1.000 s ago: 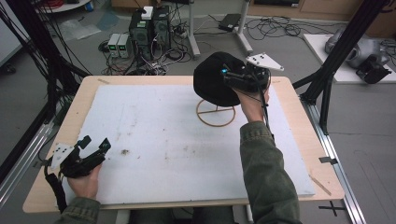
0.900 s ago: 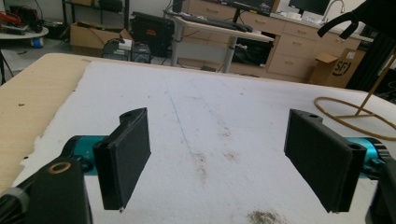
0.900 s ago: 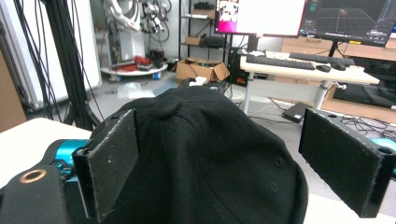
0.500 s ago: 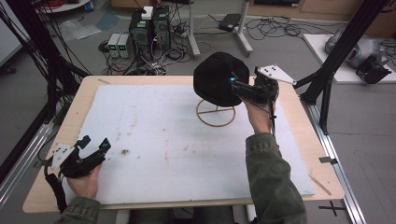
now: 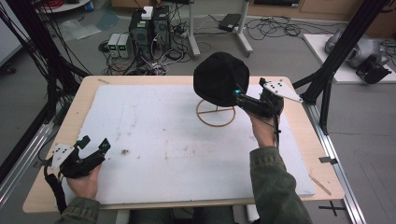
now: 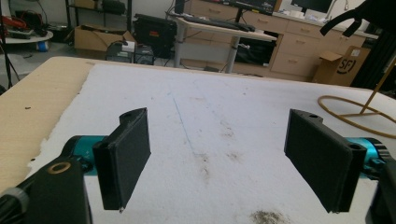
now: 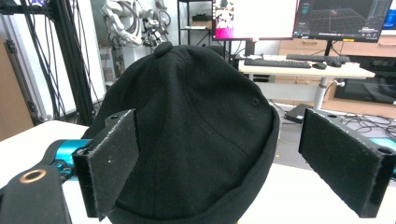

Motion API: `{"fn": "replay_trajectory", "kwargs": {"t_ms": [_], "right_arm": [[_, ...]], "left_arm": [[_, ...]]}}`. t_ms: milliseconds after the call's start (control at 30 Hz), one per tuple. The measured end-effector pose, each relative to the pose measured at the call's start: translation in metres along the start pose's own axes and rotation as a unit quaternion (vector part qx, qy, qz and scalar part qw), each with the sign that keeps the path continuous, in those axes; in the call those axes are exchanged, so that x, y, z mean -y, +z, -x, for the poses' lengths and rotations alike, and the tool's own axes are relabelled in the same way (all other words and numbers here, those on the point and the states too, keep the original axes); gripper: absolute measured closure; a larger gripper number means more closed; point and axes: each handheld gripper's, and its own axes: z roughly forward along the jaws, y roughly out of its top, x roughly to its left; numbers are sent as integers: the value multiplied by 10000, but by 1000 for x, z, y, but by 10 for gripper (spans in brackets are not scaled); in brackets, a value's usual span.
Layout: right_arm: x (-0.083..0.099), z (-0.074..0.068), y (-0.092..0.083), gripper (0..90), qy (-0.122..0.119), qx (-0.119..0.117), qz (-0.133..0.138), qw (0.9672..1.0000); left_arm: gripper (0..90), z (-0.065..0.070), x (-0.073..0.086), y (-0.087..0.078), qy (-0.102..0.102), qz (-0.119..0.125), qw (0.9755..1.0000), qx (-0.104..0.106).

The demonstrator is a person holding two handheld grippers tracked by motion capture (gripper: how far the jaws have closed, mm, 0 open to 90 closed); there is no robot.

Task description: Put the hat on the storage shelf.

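From above, the black cap (image 5: 221, 78) sits on a thin wire stand (image 5: 215, 113) toward the far right part of the table (image 5: 60, 126), over the white mat (image 5: 154, 140) that covers most of the top. The right gripper (image 5: 239, 97) is held level just beside the cap's right side, its tips at the cap's lower edge; whether they touch it I cannot tell from here. The left gripper (image 5: 93, 144) rests near the table's near left corner, well apart from the cap, jaws spread and nothing between them.

In the left gripper view, the left gripper (image 6: 217, 158) has its two black jaws wide apart over the bare, stained mat, holding nothing. The ring of the wire stand (image 6: 355, 112) shows at the far right.

In the right gripper view, the right gripper (image 7: 243, 163) stands wide open, with the cap (image 7: 187, 135) directly ahead. The left jaw overlaps the cap's side, the right jaw stands clear of its brim. The cap is not clamped.
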Motion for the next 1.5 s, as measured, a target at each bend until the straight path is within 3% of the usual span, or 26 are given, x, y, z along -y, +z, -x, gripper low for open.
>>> {"fn": "replay_trajectory", "kwargs": {"t_ms": [600,800,833,1000,1267,1500], "right_arm": [[36,5,-22,116,-152,128,-124,9997],[49,13,-33,114,-107,348,-209,9991],[57,17,-39,115,-54,451,-87,9989],[76,24,-47,114,11,761,-205,9969],[102,38,-59,115,156,1048,-230,9941],[116,43,-66,115,134,1208,-339,9920]], "left_arm": [[227,0,0,-1,-6,-22,10000,9],[226,0,0,-1,-13,-6,10000,-5],[226,-1,0,0,-6,-15,10000,-13],[225,-2,0,1,4,0,10000,-64],[224,-3,0,0,17,16,9999,-103],[224,-3,0,0,-7,1,10000,-77]]}}
